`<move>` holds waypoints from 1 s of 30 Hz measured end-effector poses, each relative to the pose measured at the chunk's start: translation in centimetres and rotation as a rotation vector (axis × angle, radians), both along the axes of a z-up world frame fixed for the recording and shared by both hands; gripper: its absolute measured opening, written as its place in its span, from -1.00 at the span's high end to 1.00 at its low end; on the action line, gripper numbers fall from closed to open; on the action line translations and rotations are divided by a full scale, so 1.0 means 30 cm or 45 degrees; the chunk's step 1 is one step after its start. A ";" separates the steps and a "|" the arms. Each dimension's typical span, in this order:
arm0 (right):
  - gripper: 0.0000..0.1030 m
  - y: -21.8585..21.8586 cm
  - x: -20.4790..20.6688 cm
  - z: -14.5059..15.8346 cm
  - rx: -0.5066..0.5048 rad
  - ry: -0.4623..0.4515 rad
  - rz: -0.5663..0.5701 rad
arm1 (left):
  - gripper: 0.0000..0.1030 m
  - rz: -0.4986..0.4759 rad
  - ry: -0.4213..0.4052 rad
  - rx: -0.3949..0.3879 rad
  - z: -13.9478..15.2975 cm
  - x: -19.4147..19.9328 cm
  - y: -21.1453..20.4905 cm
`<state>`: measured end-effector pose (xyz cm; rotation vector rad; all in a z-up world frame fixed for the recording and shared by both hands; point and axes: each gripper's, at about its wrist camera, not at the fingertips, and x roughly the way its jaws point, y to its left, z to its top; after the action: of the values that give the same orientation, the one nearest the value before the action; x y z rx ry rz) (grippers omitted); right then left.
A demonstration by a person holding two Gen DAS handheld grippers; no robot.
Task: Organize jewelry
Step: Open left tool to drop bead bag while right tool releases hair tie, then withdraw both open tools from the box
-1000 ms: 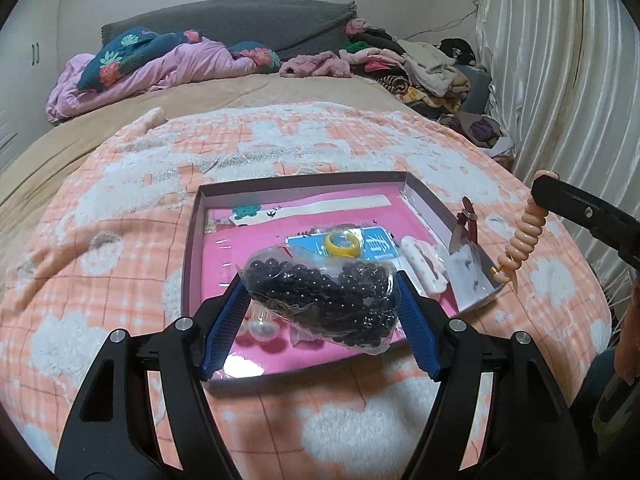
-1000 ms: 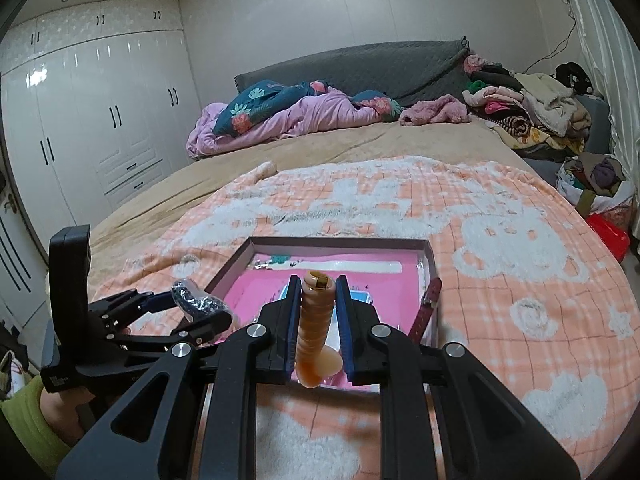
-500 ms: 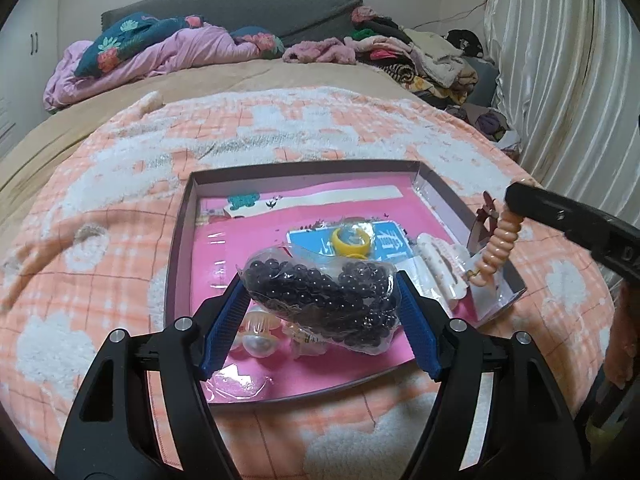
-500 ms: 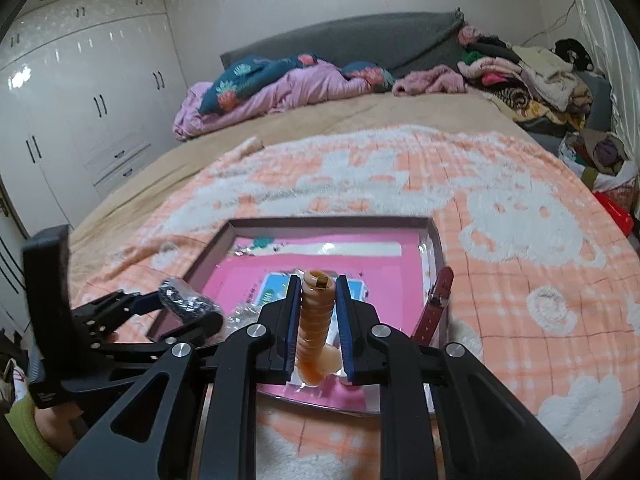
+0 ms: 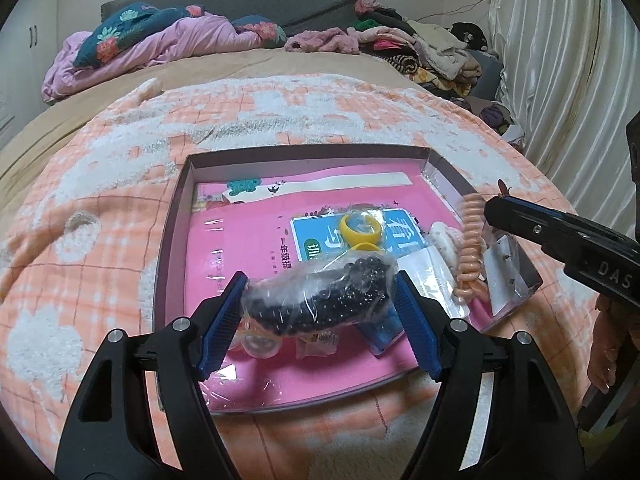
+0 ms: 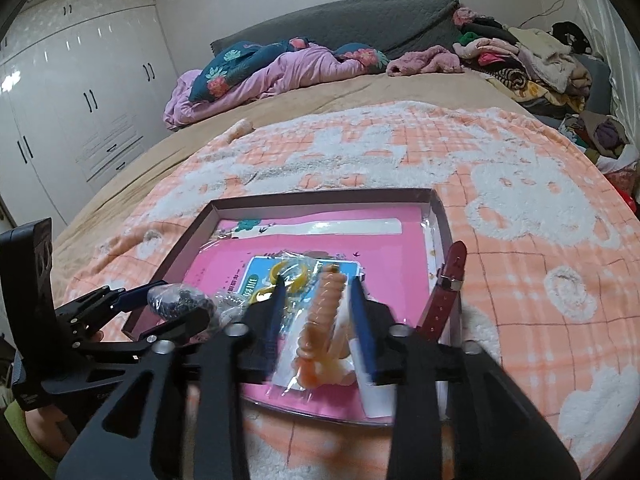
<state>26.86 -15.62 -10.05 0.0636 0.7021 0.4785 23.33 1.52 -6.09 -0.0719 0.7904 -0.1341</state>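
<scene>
A shallow pink-lined box (image 5: 182, 216) (image 6: 192, 236) lies on the bed blanket. My left gripper (image 5: 320, 300) is shut on a clear bag of black beads (image 5: 320, 296) and holds it over the box's near edge; that bag also shows in the right wrist view (image 6: 180, 302). My right gripper (image 6: 320, 312) has its jaws apart, and a peach spiral hair tie (image 6: 322, 320) (image 5: 470, 248) drops between them into the box's right side. Yellow rings (image 5: 360, 228), a white clip (image 5: 442, 240) and pearl pieces (image 5: 260, 344) lie inside.
A dark red watch strap (image 6: 446, 292) leans over the box's right wall. The orange-and-white blanket (image 5: 100, 280) surrounds the box. Pillows and a pink quilt (image 5: 160, 40) lie at the headboard, a clothes pile (image 5: 420, 48) at the far right, curtains (image 5: 560, 80) to the right.
Both grippers moved forward over the box. My right gripper's jaws have spread, and the peach hair tie has slipped down from them onto the box's right side.
</scene>
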 end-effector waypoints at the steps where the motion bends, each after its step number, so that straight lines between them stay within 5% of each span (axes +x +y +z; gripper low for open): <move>1: 0.13 -0.008 -0.002 0.000 0.019 0.003 -0.006 | -0.26 0.000 0.001 0.001 -0.001 -0.001 -0.001; 9: -0.21 -0.038 -0.048 0.039 0.039 -0.031 -0.023 | -0.31 0.011 -0.007 -0.002 0.006 -0.009 0.007; 13: -0.55 -0.051 -0.092 0.072 0.037 -0.081 -0.036 | -0.49 0.022 -0.055 -0.011 0.049 -0.029 0.016; 30: -0.91 -0.130 -0.327 0.209 0.080 -0.196 -0.036 | -0.81 0.076 -0.182 -0.011 0.222 -0.198 0.002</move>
<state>17.04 -19.54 -3.78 0.0945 0.5343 0.4733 17.41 1.57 0.57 -0.0930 0.6445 -0.0854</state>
